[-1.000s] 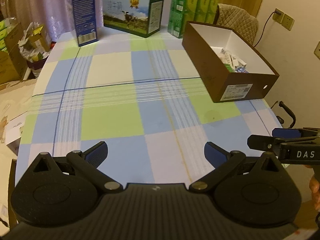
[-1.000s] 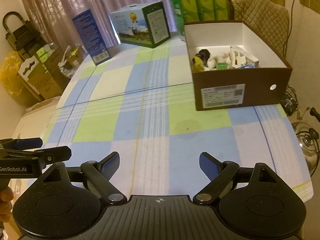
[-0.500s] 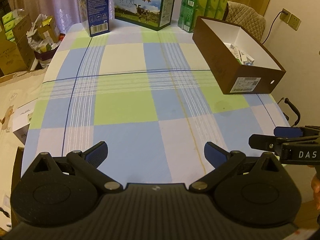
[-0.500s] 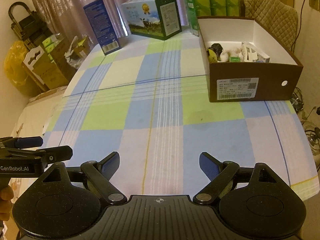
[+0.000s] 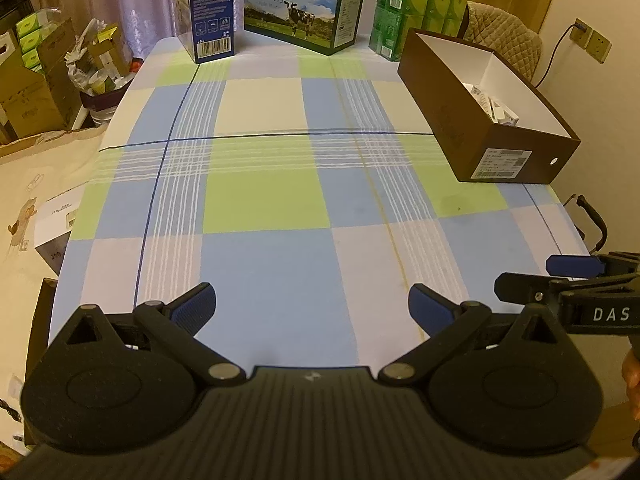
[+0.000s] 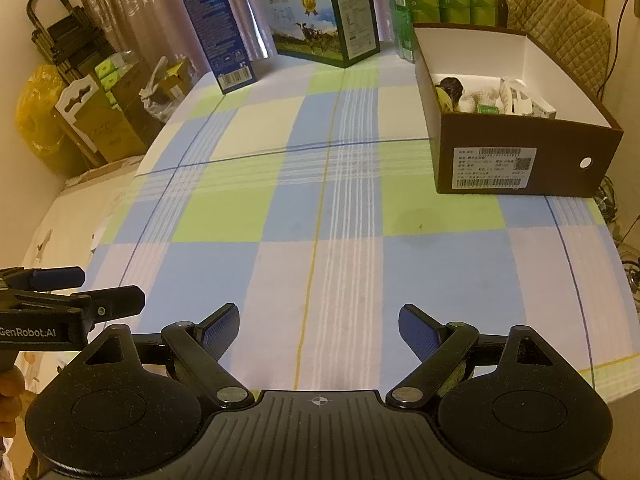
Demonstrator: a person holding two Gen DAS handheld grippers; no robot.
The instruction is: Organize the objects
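The brown box point(image 6: 520, 160) sits at the right edge of the desk point(image 6: 320, 220), open-topped, holding a jumble of small packets and a dark item against its far end. Both grippers hover over the near edge, well apart from it: the left gripper point(image 5: 312, 308) and the right gripper point(image 6: 320, 328) each have their fingers spread wide and hold nothing. Checked cloth lies bare between them and the box. Along the far edge stand a tall blue carton point(image 6: 218, 36), a milk carton box point(image 6: 324, 22) and green tissue packs point(image 5: 416, 8). A quilted chair point(image 6: 560, 28) stands behind the box.
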